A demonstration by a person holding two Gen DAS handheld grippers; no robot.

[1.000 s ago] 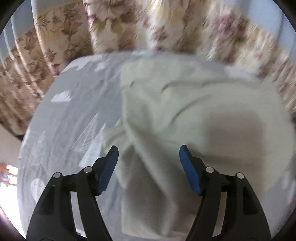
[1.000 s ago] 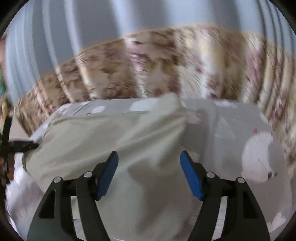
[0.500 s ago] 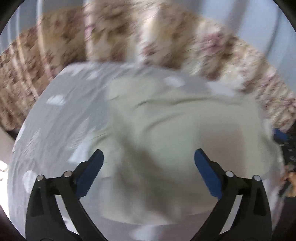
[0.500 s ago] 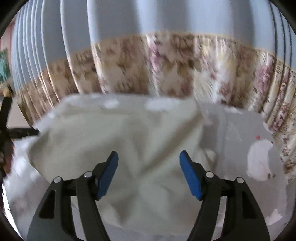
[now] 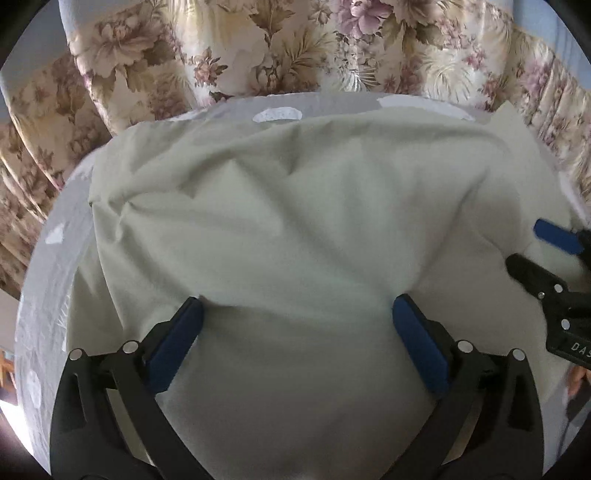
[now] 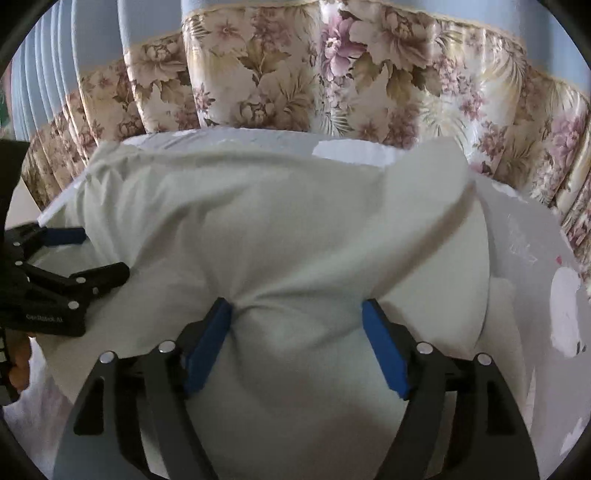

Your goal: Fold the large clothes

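A large pale cream garment [image 5: 295,221] lies spread and wrinkled over a grey patterned bed sheet [image 5: 62,229]; it also fills the right wrist view [image 6: 280,229]. My left gripper [image 5: 295,314] is open, its blue pads wide apart over the cloth's near part. My right gripper [image 6: 297,314] is open, with a bunched fold of the garment lying between its pads. Each gripper shows in the other's view: the right one at the right edge [image 5: 546,258], the left one at the left edge [image 6: 70,258].
Floral curtains [image 5: 295,48] hang close behind the bed's far edge, with blue wall above [image 6: 129,22]. The grey sheet with white prints [image 6: 561,302] shows to the right of the garment. A hand [image 6: 18,365] shows at the left edge.
The left gripper has opened wider and moved right over the garment's middle. The right gripper has come lower and closer to the cloth, and a fold now lies between its pads.
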